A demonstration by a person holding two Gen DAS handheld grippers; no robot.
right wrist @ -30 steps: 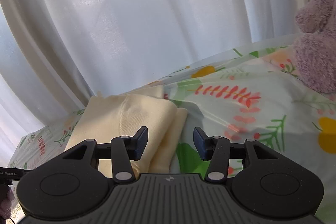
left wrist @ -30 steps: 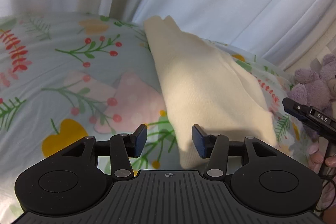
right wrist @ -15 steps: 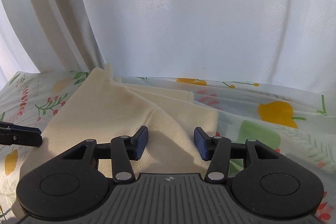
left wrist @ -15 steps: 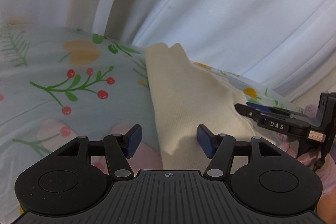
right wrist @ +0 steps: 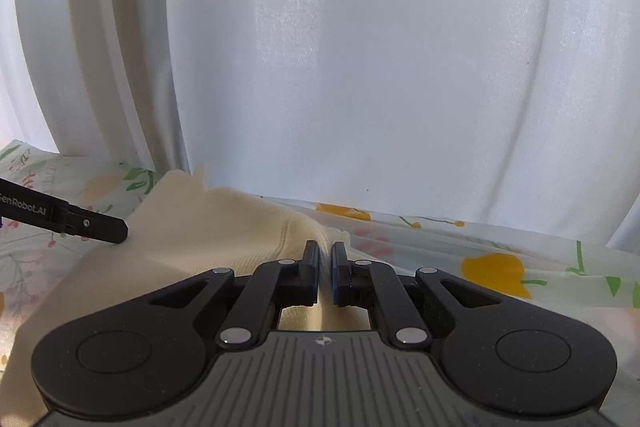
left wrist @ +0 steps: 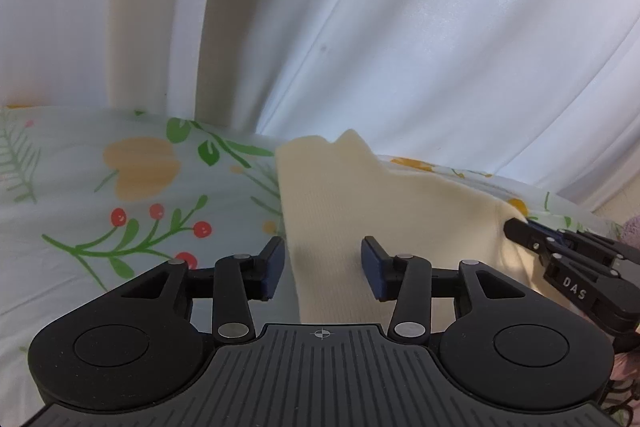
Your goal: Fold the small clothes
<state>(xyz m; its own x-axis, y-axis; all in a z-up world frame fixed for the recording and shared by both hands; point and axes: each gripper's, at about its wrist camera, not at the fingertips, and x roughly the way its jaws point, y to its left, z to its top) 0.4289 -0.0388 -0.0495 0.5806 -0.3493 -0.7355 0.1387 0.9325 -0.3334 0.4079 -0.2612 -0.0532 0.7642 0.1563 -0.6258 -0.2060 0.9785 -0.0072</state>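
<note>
The cream garment (left wrist: pixel 384 211) lies partly folded on the floral sheet (left wrist: pixel 120 195), its far corner at twelve o'clock against the white curtain (right wrist: pixel 360 67). My right gripper (right wrist: pixel 326 269) is pinched tight on the garment's fold at its three o'clock edge. My left gripper (left wrist: pixel 322 273) straddles the nine o'clock edge; its jaws are closing, cloth between them but not yet pressed. My worry: if I lift right before the left bites, the knit drags sideways and the fold collapses. A shallow left pinch could also catch the sheet.
</note>
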